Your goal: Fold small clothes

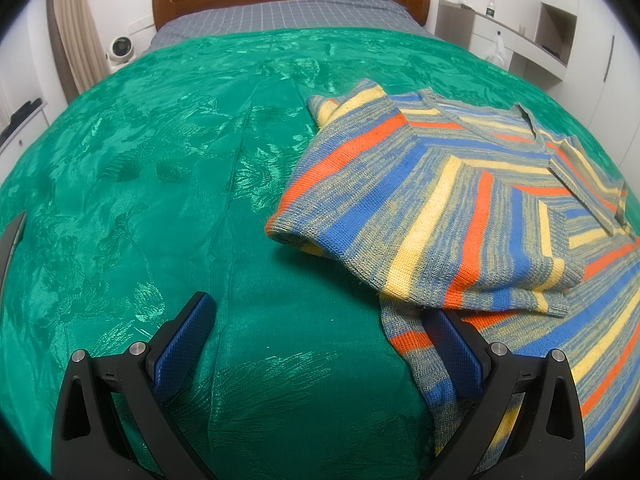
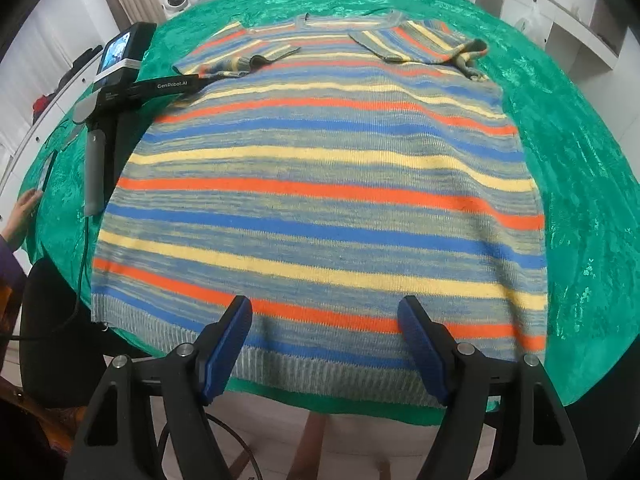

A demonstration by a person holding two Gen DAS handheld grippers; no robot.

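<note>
We held both claws, left (image 1: 320, 320) and right (image 2: 326, 320), released over the striped sweater (image 2: 320, 184), sleeves folded in, on the green bedspread (image 1: 160, 184).

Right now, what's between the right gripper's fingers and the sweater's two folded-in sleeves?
Only the striped sweater body, flat on the green bedspread, lies between the open right gripper and the folded sleeves, per the right wrist view.

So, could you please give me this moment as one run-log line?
striped sweater flat on green bedspread, both sleeves folded in | left gripper open at side edge | right gripper open over hem
</note>
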